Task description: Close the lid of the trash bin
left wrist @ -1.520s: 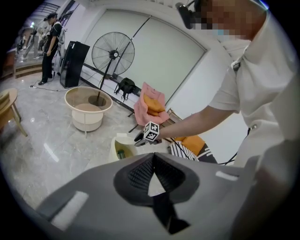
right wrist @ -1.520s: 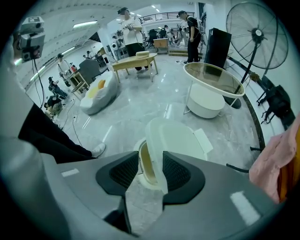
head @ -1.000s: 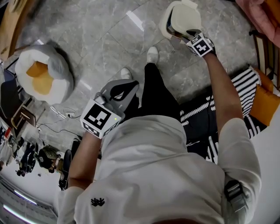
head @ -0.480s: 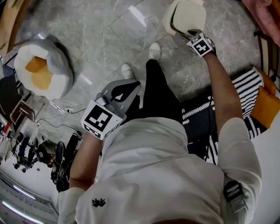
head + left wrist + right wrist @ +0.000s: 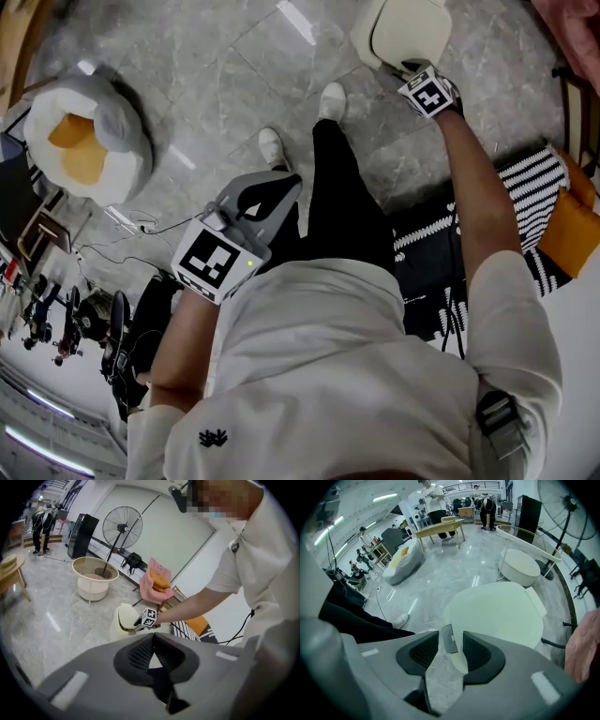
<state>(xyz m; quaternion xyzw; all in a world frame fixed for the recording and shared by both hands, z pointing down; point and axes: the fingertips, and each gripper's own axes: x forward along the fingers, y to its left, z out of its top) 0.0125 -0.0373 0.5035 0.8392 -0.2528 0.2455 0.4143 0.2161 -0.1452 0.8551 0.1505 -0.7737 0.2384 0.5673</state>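
1. The lid [image 5: 497, 613] is lying almost flat on the trash bin [image 5: 116, 629] on the floor [image 5: 225, 75]; it is looking light, stiff and smooth, best pushed down near its front edge.
2. The right gripper [image 5: 451, 646] is hovering there, jaws slightly parted, a grey tab [image 5: 449, 638] showing between them.
3. The left gripper [image 5: 152, 639] is idling well apart, jaws pressed together.

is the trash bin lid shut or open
Nearly shut: in the head view the lid lies flat over the trash bin; the left gripper view shows a thin dark gap under it.
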